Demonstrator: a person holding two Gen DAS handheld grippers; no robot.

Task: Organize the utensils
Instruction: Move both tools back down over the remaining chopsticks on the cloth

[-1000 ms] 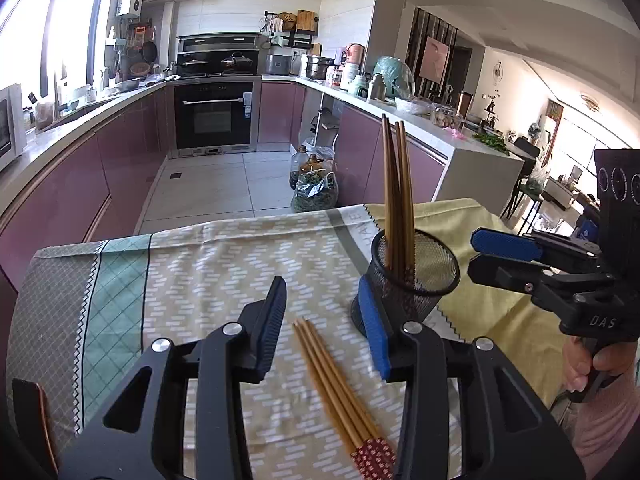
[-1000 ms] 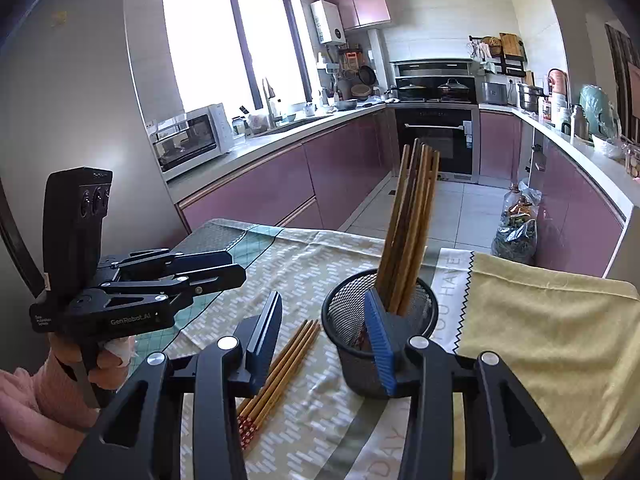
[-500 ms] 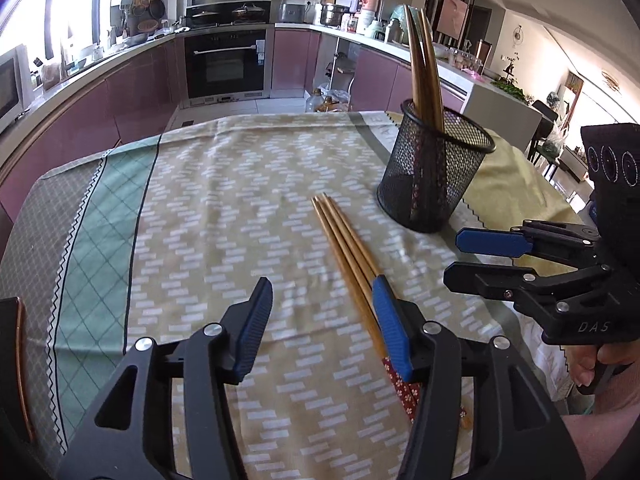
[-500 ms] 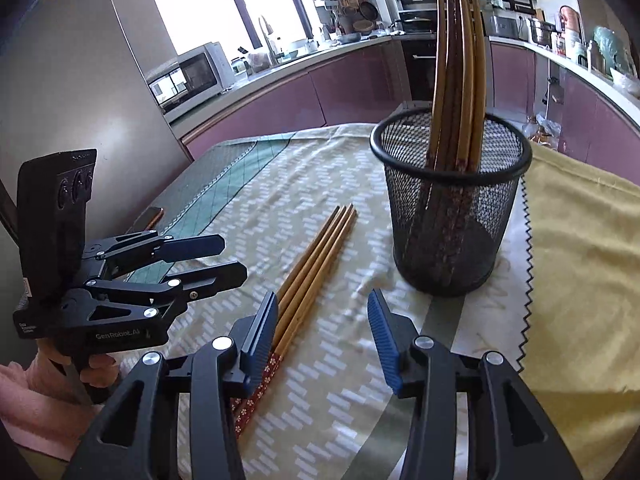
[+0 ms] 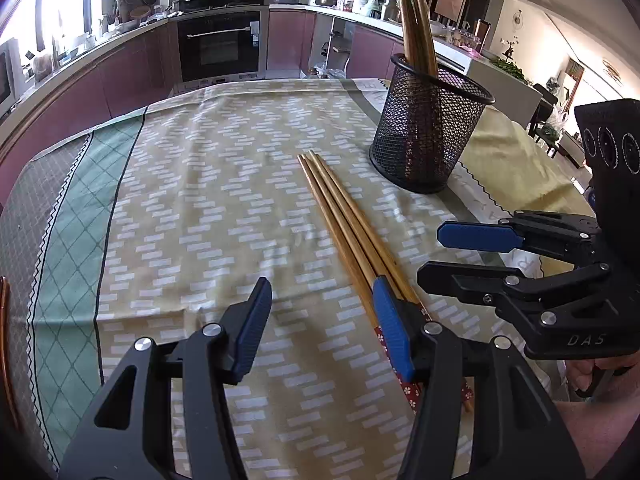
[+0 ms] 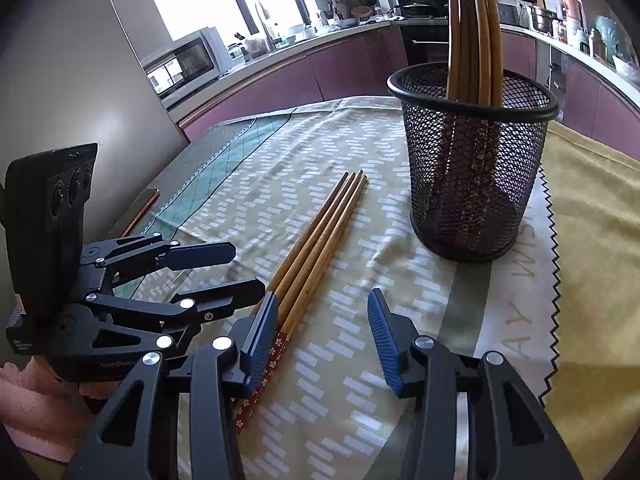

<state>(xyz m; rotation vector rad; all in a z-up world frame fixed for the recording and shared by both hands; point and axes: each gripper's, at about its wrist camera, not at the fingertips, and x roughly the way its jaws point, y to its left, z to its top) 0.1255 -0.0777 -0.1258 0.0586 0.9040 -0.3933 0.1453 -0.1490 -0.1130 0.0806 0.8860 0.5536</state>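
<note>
Three wooden chopsticks [image 5: 340,208] [image 6: 320,232] with red flowered ends lie side by side on the patterned tablecloth [image 5: 208,184]. A black mesh cup [image 5: 428,136] [image 6: 472,168] stands just beyond them and holds several upright chopsticks [image 6: 472,20]. My left gripper [image 5: 322,284] [image 6: 248,266] hangs open low over the cloth. Its right finger overlaps the chopsticks' near ends, and the gap holds only cloth. My right gripper [image 6: 323,296] [image 5: 430,254] is open too. Its left finger overlaps the same ends from the other side, with nothing between its fingers.
A yellow cloth [image 6: 592,216] covers the table's right part behind a zigzag hem. A thin wood-edged item [image 6: 140,212] lies at the left table edge. A hand [image 5: 588,372] and a pink sleeve [image 6: 32,408] hold the grippers. Kitchen counters and an oven [image 5: 220,44] stand behind.
Both grippers came down toward the table and tipped further downward, so the cup and loose chopsticks loom larger. The left jaws stand wider than before. The chopsticks and cup stayed put.
</note>
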